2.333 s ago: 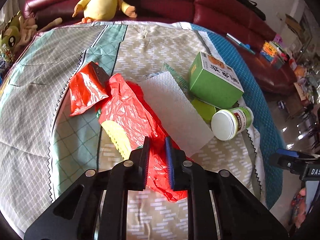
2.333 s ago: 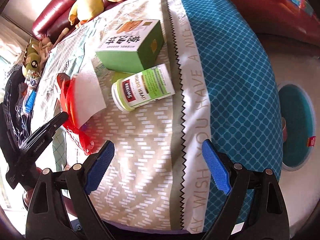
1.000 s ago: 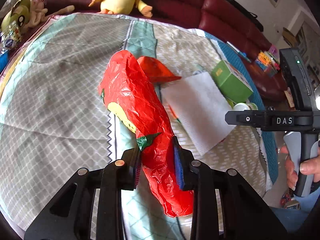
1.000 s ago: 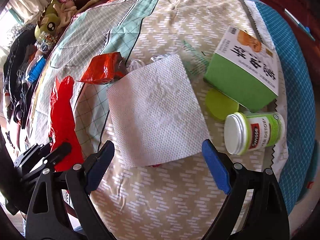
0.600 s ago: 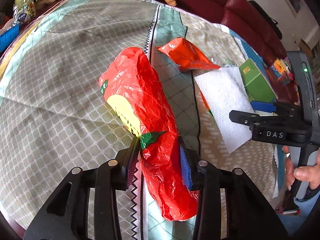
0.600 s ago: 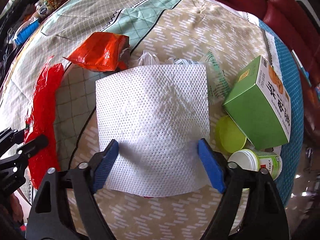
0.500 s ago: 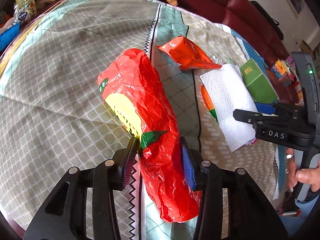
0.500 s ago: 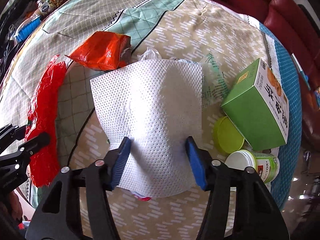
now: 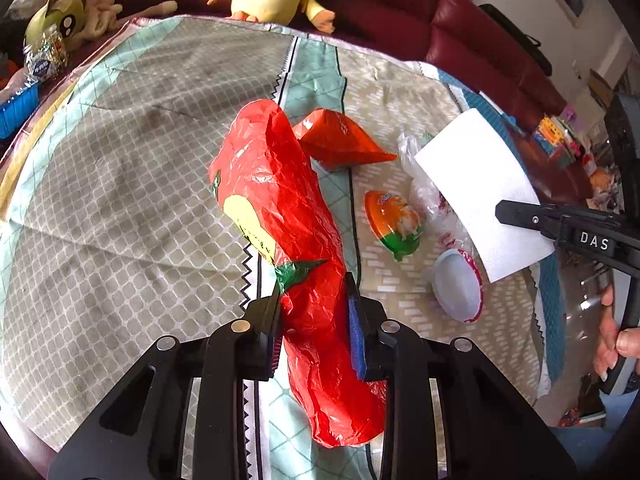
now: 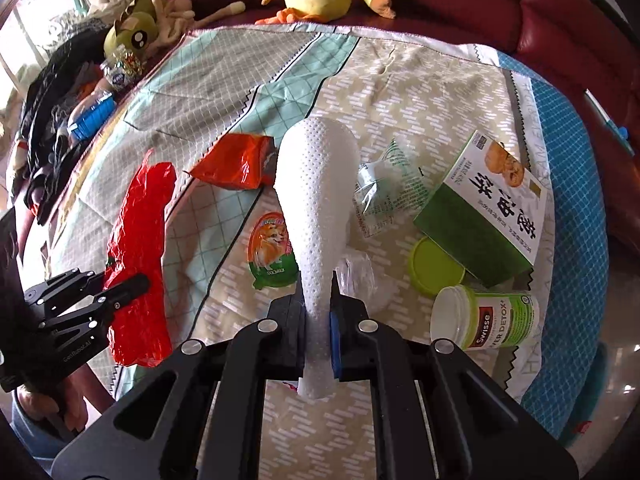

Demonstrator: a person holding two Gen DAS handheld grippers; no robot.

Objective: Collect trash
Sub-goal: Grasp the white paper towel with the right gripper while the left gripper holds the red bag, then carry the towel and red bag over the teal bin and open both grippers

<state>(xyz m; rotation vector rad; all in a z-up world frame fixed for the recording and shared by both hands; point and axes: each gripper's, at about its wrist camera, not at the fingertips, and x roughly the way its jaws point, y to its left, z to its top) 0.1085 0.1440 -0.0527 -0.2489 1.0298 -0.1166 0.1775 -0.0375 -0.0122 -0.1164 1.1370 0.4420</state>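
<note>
Writing: "Swisse LIVER DETOX" on white-and-green plastic jar [image 10: 486, 318] lying lidless by round green lid [image 10: 434, 266]; "DAS" on right gripper [image 10: 318, 330] | right gripper just clamped on dimpled white paper towel [image 10: 320, 200], lifted off patterned quilt [image 10: 420, 88] | left gripper [image 9: 314, 332] clenched on crinkled red plastic bag [image 9: 288, 220].

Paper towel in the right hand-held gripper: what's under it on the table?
Lifted paper towel exposes a foil lid with a dog picture, clear crumpled plastic and a white cup. Anything behind the towel's hanging fold is hidden.
</note>
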